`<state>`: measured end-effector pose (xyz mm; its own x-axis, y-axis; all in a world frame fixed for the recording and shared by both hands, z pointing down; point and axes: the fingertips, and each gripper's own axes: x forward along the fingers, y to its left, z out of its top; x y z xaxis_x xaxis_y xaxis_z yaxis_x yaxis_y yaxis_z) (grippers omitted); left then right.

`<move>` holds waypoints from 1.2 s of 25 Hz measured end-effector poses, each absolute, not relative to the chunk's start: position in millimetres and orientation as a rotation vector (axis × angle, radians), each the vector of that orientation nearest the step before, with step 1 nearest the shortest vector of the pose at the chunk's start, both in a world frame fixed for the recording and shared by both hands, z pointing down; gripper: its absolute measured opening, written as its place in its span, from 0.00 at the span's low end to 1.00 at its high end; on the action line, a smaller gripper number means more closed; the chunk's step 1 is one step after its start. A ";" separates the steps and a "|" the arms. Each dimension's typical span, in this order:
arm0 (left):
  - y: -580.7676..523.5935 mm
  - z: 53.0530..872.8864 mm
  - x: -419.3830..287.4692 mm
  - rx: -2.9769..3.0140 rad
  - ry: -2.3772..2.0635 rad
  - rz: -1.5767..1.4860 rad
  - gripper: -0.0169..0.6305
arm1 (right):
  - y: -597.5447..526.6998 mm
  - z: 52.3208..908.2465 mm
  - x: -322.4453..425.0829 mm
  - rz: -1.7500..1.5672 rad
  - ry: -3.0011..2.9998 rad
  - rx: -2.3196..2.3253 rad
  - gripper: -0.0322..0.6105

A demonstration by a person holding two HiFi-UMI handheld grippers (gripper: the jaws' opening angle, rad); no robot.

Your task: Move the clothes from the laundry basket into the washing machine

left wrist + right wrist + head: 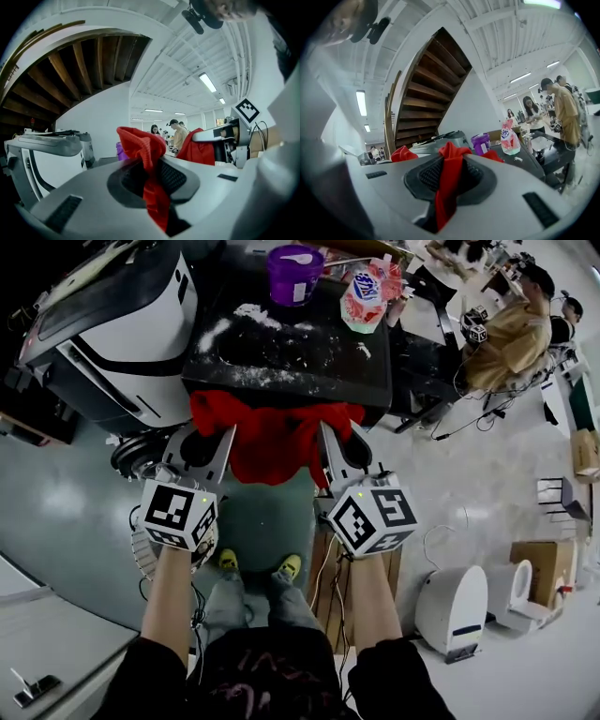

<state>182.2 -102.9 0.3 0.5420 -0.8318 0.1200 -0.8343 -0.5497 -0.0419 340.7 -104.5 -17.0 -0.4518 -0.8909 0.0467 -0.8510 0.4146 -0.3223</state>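
A red garment [272, 439] hangs stretched between my two grippers, in front of the black table. My left gripper [223, 448] is shut on the garment's left edge, and in the left gripper view a red fold [143, 154] is pinched in its jaws. My right gripper [328, 451] is shut on the right edge, with cloth [447, 180] bunched between its jaws in the right gripper view. The white and black washing machine [112, 329] stands at the upper left. A white laundry basket [141, 557] shows partly under my left hand.
The black table [291, 352], dusted with white powder, carries a purple cup [293, 274] and a detergent bag [364, 294]. A person [514, 329] sits at the upper right. White devices [455, 607] and a cardboard box [542, 563] stand on the floor at the right.
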 end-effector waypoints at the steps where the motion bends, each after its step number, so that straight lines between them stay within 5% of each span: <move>1: -108.9 9.0 186.7 2.741 -1.466 0.204 0.12 | -110.0 -8.9 342.7 -0.466 2.520 -1.570 0.13; 30: -226.8 449.7 222.0 2.790 -1.405 0.039 0.12 | -224.5 442.6 331.9 -0.522 2.306 -1.718 0.13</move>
<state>222.0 -226.8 449.7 0.5952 -0.8030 0.0305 -0.8035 -0.5954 0.0048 331.9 -224.5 442.6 -0.2936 -0.9553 0.0358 -0.8777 0.2545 -0.4060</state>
